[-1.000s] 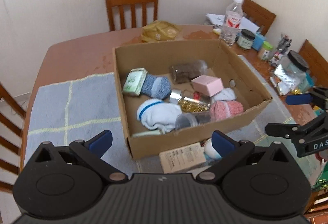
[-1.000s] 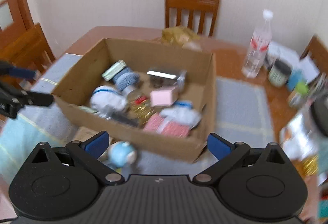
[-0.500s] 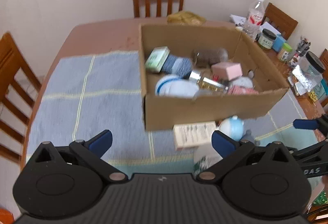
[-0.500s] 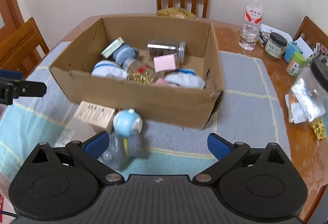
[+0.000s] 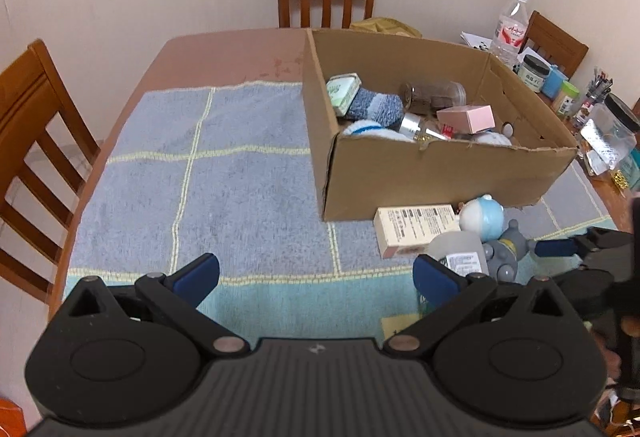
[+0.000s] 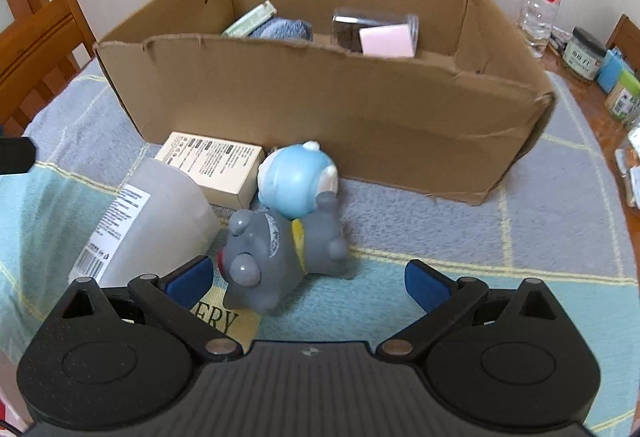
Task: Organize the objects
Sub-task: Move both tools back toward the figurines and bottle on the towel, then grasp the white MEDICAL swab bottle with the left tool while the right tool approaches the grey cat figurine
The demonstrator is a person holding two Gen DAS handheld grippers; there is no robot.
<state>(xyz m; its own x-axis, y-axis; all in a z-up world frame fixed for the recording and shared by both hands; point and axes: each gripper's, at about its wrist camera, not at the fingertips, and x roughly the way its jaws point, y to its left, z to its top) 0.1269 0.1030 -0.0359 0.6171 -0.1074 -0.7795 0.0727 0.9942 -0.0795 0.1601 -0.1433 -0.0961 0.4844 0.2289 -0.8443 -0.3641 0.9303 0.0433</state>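
Blue checked cloth [image 5: 240, 165] covers wooden table [image 5: 224, 49]; cardboard box [image 6: 320, 109] far right. Left gripper [image 5: 316, 273] spread, empty; right gripper [image 6: 308, 279] spread around grey toy [image 6: 276, 253].

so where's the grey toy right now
In the right wrist view the grey toy lies on the mat just outside the box, between the white bottle and the blue toy.

The left wrist view looks down from high over the mat [image 5: 224, 173], facing the box [image 5: 440, 173] from its left. The right wrist view sits low and close before the box [image 6: 320, 97]. Both share the box and toy [image 5: 490, 233] [image 6: 288, 229].
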